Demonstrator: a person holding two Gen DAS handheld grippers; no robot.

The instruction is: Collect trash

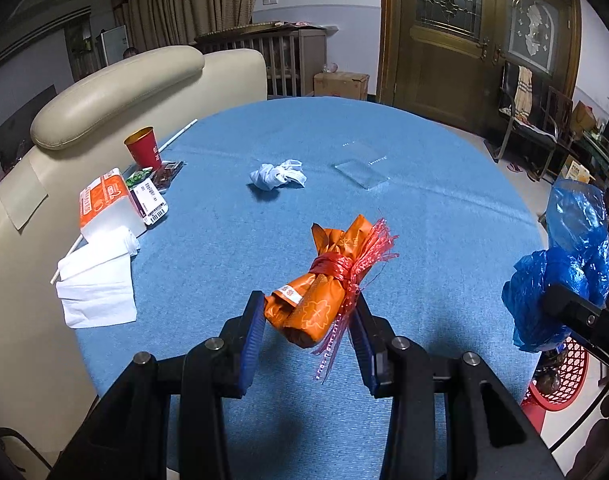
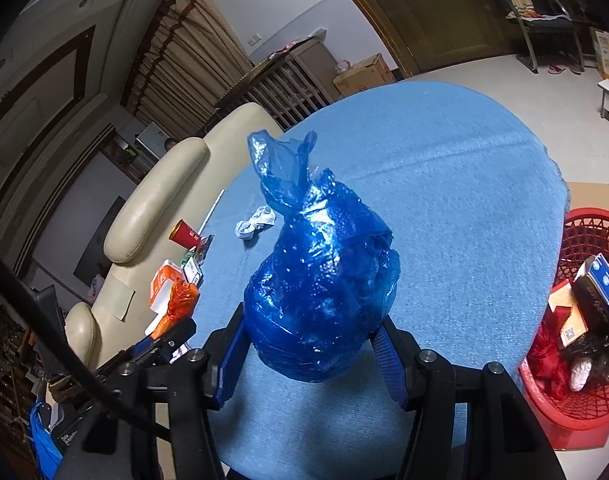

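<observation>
My left gripper (image 1: 308, 320) is shut on an orange wrapper bundle (image 1: 320, 292) tied with red string, held above the blue table (image 1: 424, 240). My right gripper (image 2: 312, 348) is shut on a crumpled blue plastic bag (image 2: 320, 280), which also shows at the right edge of the left wrist view (image 1: 560, 276). A crumpled white tissue (image 1: 278, 176) lies mid-table and shows in the right wrist view (image 2: 254, 222). A red basket (image 2: 576, 320) with trash in it stands on the floor right of the table.
At the table's left edge are a red cup (image 1: 144, 150), an orange tissue pack (image 1: 104, 204), white napkins (image 1: 98, 280) and small packets (image 1: 152, 196). A clear flat piece (image 1: 360, 174) lies far on the table. A cream sofa (image 1: 116, 92) stands left.
</observation>
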